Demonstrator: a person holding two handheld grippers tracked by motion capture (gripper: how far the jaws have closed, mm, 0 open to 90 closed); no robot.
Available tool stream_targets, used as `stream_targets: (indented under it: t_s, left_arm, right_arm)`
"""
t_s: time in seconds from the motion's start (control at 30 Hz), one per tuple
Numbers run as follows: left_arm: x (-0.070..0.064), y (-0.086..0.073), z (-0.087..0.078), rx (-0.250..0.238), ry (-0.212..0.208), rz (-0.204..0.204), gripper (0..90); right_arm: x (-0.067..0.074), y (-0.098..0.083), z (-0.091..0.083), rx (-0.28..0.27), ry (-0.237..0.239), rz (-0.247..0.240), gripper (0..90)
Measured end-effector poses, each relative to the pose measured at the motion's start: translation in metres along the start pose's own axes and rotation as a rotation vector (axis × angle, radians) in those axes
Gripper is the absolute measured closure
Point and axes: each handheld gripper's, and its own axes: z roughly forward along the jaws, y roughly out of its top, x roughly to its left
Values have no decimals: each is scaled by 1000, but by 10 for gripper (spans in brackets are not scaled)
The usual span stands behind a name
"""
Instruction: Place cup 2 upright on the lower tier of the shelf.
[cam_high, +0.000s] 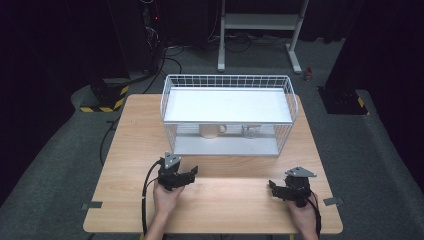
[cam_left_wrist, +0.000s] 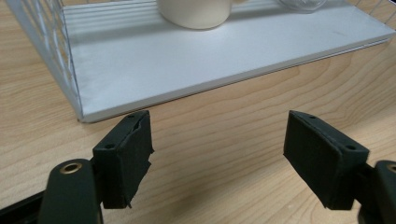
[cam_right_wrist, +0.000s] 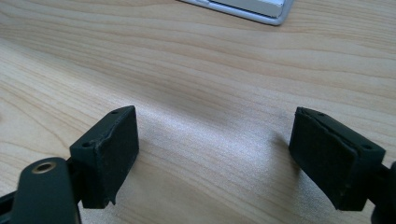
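A white wire rack (cam_high: 227, 80) with two shelves stands at the back of the wooden table (cam_high: 220, 200). On its lower shelf (cam_left_wrist: 187, 60) sit a cream mug (cam_high: 212, 130) (cam_left_wrist: 196, 11) and a clear glass (cam_high: 250, 131) (cam_left_wrist: 301, 3). My left gripper (cam_high: 192, 172) (cam_left_wrist: 219, 154) hovers over the wood just in front of the rack, open, with nothing between its pads. My right gripper (cam_high: 273, 188) (cam_right_wrist: 215, 158) rests low at the front right of the table, also open and holding nothing.
A corner of the rack's lower shelf (cam_right_wrist: 261, 9) lies ahead of the right gripper. Beyond the table stand a white metal stand (cam_high: 260, 30), cables on the dark floor and black-and-yellow striped feet (cam_high: 102, 102).
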Motion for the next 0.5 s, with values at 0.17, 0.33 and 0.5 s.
stream_targets:
  t_s: [0.17, 0.33, 0.5]
  left_arm:
    - [3, -5, -4, 4, 12, 6, 240]
    - [5, -10, -6, 12, 16, -8, 239]
    - [6, -15, -7, 16, 27, 0, 239]
  right_arm:
    - [0, 0, 0, -1, -1, 0, 158]
    - [0, 0, 0, -1, -1, 1, 158]
    - [0, 0, 0, -1, -1, 1, 158]
